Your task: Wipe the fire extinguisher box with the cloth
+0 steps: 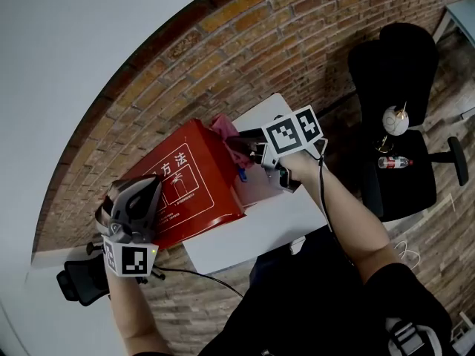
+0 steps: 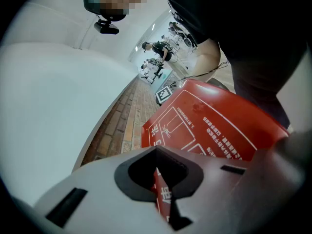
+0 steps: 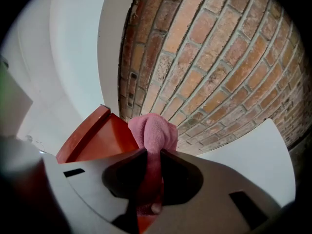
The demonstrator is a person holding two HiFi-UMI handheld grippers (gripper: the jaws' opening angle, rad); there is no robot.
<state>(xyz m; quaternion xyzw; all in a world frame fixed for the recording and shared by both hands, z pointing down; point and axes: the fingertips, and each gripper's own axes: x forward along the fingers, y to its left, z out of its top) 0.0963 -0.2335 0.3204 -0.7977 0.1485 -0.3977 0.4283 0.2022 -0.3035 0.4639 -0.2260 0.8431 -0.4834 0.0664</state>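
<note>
Left gripper point(image 1: 148, 195): jaws pressed together, nothing showing between them, sitting at the near-left corner of the fire extinguisher box point(image 1: 189, 176); box: resting on the white table point(image 1: 252, 239), long axis running away toward the right gripper point(image 1: 239, 145); right gripper: pinching the pink cloth point(image 3: 153, 130) at the box's far edge, red face lying below-left of its jaws; brick wall point(image 1: 245, 43) standing beyond.

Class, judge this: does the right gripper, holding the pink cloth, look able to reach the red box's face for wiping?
Probably yes. The right gripper is shut on the pink cloth right beside the red box, at its upper side, with nothing visible between them.
</note>
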